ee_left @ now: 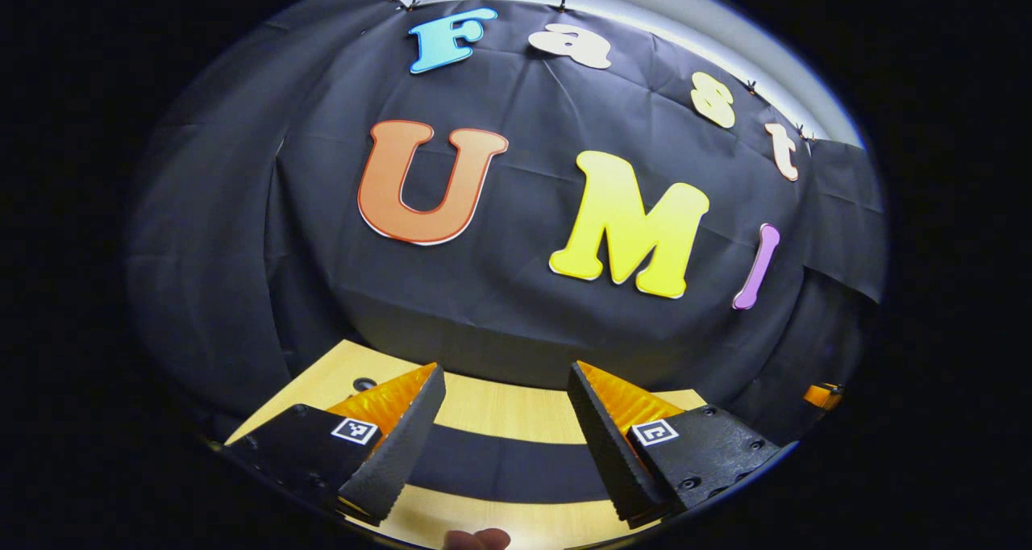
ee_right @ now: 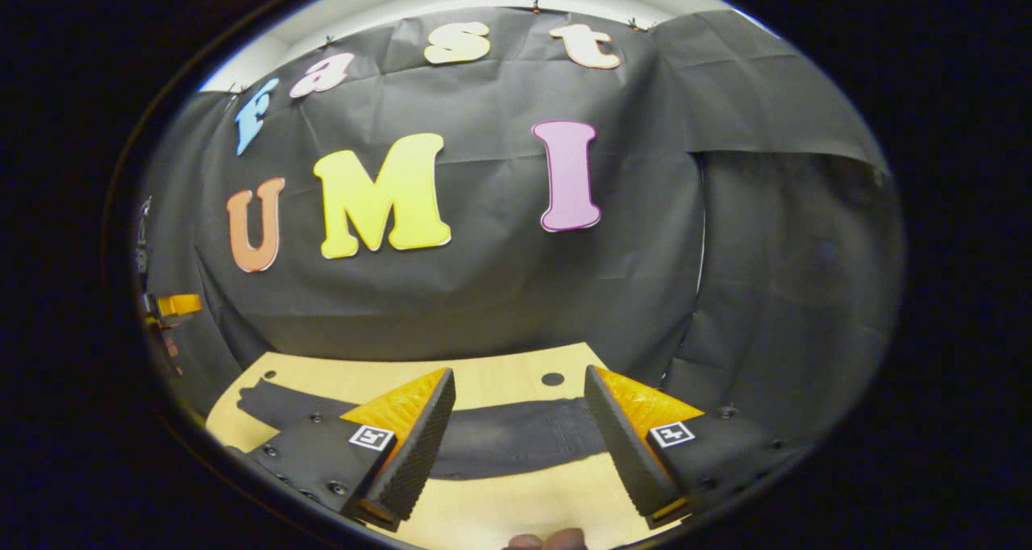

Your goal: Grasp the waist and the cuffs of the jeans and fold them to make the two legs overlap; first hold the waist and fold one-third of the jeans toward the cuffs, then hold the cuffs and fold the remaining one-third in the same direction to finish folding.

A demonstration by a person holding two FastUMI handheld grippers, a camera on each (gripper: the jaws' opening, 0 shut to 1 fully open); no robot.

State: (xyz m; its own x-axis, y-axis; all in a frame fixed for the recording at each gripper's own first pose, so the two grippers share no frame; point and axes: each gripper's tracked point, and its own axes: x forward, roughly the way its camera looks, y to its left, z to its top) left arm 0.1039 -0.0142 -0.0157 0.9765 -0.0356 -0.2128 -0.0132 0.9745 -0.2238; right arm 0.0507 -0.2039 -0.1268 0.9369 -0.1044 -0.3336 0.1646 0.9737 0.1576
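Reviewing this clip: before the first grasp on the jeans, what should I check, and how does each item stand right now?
1. Left tool open, nothing between its fingers: ok.
2. Right tool open, nothing between its fingers: ok.
3. Jeans lying flat on the wooden table: ok, a dark band across it.
4. Legs already overlapped: cannot tell.
5. Which end is waist, which is cuffs: cannot tell.
6. Either tool touching the jeans: not ok, both are above the fabric and apart from it.
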